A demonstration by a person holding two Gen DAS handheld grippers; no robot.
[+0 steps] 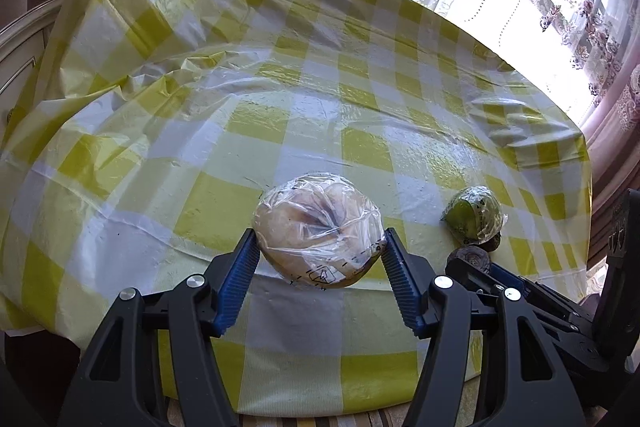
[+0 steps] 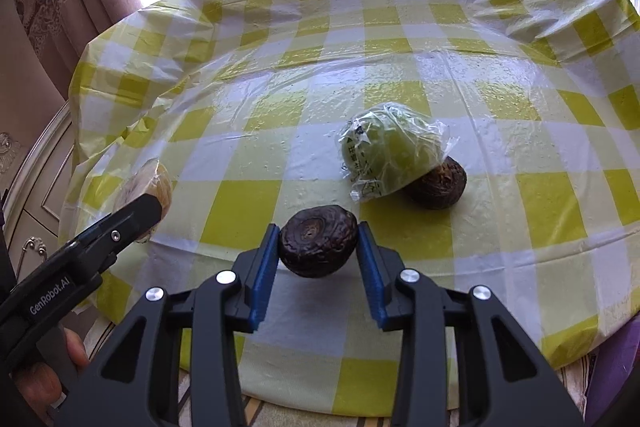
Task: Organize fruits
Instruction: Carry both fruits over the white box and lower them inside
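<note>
A pale round fruit in clear plastic wrap (image 1: 316, 215) sits between the blue pads of my left gripper (image 1: 320, 233), which is shut on it just above the checked tablecloth (image 1: 280, 99). My right gripper (image 2: 319, 229) is shut on a dark wrinkled fruit (image 2: 318, 243), both pads pressing its sides. Beyond it a green fruit in plastic wrap (image 2: 384, 155) lies on the cloth and leans on a second dark wrinkled fruit (image 2: 440, 183). The right wrist view shows the left gripper's finger (image 2: 140, 215) at the left, half hiding the pale fruit (image 2: 162, 183).
The round table's yellow-and-white plastic cloth (image 2: 280, 99) is wrinkled toward the far side. The near table edge lies under both grippers. A bright window and patterned curtains (image 1: 560, 7) stand behind the table. A person's hand (image 2: 40, 379) grips the left tool's handle.
</note>
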